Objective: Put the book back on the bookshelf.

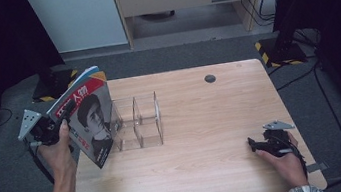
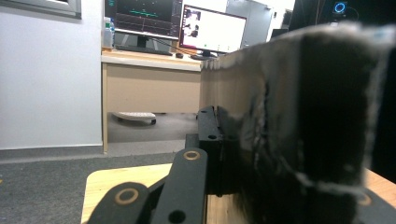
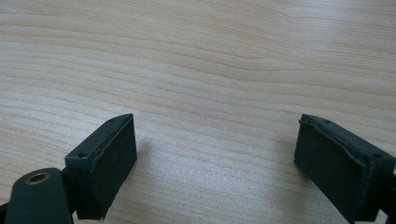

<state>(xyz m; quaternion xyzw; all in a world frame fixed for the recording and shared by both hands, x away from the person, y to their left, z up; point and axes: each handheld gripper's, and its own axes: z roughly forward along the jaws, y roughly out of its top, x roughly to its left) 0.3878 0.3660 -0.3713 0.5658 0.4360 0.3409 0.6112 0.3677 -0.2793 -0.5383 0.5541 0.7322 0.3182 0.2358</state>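
magazine point(image 1: 90, 118) upright in left claw point(image 1: 63, 122), cover facing right, spine sloping.

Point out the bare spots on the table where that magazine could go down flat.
Free: the wide wood between the clear divider rack and the right hand-held gripper, and the near strip of the table. Crowded: the left edge, where the left hand-held gripper holds the magazine.

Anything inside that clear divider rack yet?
The clear rack looks empty: bare tabletop shows through its slots. The magazine, shut in the left gripper, covers the rack's left end, so that slot is hidden.
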